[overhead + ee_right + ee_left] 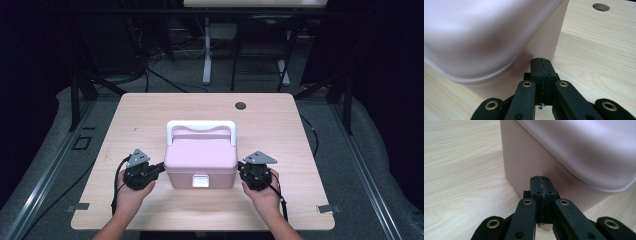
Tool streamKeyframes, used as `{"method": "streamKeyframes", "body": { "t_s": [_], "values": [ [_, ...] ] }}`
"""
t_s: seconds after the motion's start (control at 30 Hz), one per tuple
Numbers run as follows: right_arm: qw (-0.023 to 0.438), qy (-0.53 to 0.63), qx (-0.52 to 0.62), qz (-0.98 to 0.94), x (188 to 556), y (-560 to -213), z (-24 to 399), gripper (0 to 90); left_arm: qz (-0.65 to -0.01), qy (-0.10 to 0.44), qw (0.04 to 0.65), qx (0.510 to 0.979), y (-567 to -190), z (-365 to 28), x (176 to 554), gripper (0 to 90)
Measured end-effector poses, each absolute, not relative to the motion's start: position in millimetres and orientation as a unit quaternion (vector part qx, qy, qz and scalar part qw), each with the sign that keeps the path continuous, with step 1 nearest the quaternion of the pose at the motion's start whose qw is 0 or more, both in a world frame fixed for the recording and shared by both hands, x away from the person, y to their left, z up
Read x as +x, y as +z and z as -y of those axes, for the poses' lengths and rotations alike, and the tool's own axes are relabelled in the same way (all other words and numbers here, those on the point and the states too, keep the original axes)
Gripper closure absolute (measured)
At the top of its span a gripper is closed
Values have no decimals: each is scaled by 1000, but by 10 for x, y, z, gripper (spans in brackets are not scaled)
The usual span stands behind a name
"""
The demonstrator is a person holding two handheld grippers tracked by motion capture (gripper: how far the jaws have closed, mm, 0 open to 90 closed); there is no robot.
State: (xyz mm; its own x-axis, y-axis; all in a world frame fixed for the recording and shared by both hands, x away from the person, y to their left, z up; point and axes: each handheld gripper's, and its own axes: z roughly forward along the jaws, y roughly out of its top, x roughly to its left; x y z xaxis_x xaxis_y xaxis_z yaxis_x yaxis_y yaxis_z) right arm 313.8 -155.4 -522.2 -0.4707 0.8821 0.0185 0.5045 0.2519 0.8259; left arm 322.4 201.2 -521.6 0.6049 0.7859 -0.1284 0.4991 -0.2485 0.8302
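At the frame's centre on the table (150, 110) sits a rigid, smooth-walled pink box (201, 159), probably light but slippery, best pressed between the empty, closed-jawed left gripper (161, 167) and right gripper (241, 171), or lifted by its white handle (201, 126).

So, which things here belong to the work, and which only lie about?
In the work:
- pink box
- left tongs, shut, at its left side
- right tongs, shut, at its right side

Lying about:
- table hole
- cables on the floor
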Motion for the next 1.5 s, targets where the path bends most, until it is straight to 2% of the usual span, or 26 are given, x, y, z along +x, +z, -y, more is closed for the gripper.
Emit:
{"method": "streamKeyframes", "body": {
  "t_s": [0.9,1.5],
  "values": [
    [227,394,439,-775,2689,-5217,1657,900,-397,133,450,789,-5194,-1986,2813,900],
    [219,390,431,-783,2486,-5207,1701,900,-391,126,454,790,-5198,-1975,2702,900]
  ]
}}
